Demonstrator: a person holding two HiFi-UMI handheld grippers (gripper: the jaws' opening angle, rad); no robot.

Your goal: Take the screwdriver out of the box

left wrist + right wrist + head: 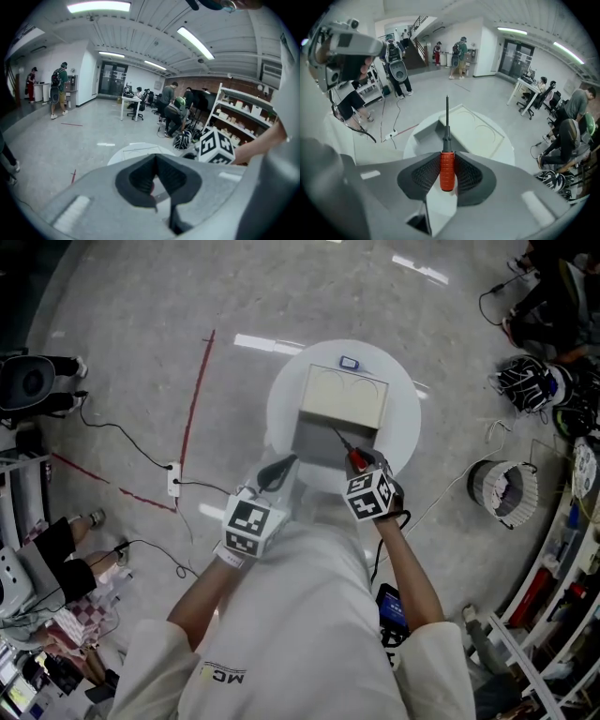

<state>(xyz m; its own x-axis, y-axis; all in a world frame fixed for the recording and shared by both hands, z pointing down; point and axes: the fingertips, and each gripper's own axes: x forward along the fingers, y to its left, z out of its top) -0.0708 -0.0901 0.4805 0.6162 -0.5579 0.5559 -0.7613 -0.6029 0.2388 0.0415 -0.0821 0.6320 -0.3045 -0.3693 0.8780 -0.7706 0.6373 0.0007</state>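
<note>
The right gripper (447, 161) has its jaws clamped on the ribbed red handle of the screwdriver (446, 140). It holds the tool up over the open box (342, 399), the dark shaft pointing out across the grey tray. The box sits on a round white table (281, 418) with its pale lid folded back. The left gripper (155, 158) hangs just beside the table's near edge, its pads together at the tips with nothing between them.
</note>
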